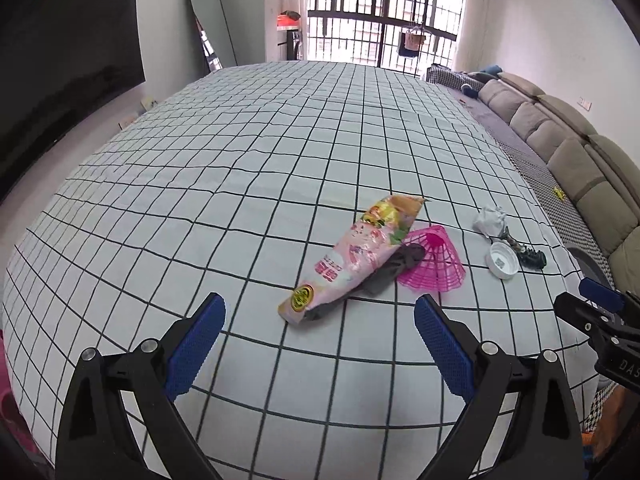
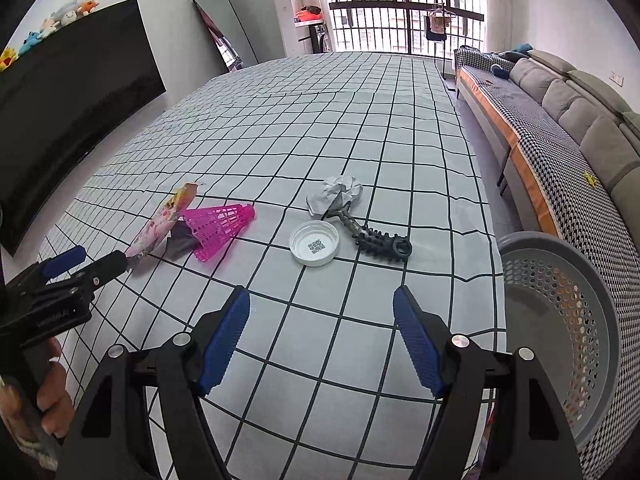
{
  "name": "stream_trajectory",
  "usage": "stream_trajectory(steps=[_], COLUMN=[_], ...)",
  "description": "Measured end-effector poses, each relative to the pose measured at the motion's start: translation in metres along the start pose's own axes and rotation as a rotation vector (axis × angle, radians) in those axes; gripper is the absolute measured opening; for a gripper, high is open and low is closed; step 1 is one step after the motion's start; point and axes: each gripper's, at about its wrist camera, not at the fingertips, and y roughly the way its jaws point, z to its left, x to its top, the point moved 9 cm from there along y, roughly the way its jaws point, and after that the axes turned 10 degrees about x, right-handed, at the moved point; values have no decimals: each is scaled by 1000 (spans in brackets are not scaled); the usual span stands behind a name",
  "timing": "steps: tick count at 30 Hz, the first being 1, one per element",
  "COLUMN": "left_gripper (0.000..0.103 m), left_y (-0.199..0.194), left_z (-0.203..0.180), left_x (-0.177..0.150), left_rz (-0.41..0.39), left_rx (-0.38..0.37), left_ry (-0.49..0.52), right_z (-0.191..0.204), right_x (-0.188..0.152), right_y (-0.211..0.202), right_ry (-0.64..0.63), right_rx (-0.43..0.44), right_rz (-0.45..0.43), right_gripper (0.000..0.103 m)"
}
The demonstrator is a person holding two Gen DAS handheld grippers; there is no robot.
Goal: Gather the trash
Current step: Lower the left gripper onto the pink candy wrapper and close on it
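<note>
Currently your left gripper (image 1: 320,330) hovers above the white cloth with a black grid (image 1: 240,168), jaws spread wide, nothing between the blue pads. Your right gripper (image 2: 322,330) hangs likewise, jaws apart and empty.

Trash, all lying on the cloth:
- Long pink printed snack wrapper (image 1: 352,258), lying just ahead of your left gripper, its near end closest to the pads.
- Dark crumpled scrap (image 1: 394,270), partly under the wrapper.
- Pink plastic lattice cone (image 1: 434,264), on its side, touching the dark scrap and right beside the wrapper.
- Crumpled white paper ball (image 2: 338,194), farther right.
- White round plastic lid (image 2: 315,248) with a QR sticker inside, open side up, near the paper.
- Dark knobbly rubber piece with a ring end (image 2: 374,234), just beside the lid, its narrow end touching the paper ball.

Grey perforated plastic basket (image 2: 560,264) sits off the cloth's right edge, beside the houndstooth-covered bench (image 2: 560,152).
</note>
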Motion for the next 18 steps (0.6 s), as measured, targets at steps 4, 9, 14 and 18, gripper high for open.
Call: stream_trajectory(steps=[4, 9, 14, 18], left_gripper=[94, 94, 94, 93], left_y=[10, 26, 45, 60], left_z=[0, -9, -18, -21], left_x=[10, 20, 22, 20], left_rz=[2, 16, 43, 80], left_rx=[-14, -70, -84, -107], left_ry=[40, 81, 119, 119], right_z=[-2, -5, -6, -8], right_x=[1, 4, 3, 2], right_y=[0, -3, -3, -3], right_ry=[6, 11, 14, 17], right_rx=[-2, -8, -10, -11], right_rz=[0, -5, -4, 0], right_gripper=[71, 71, 71, 71])
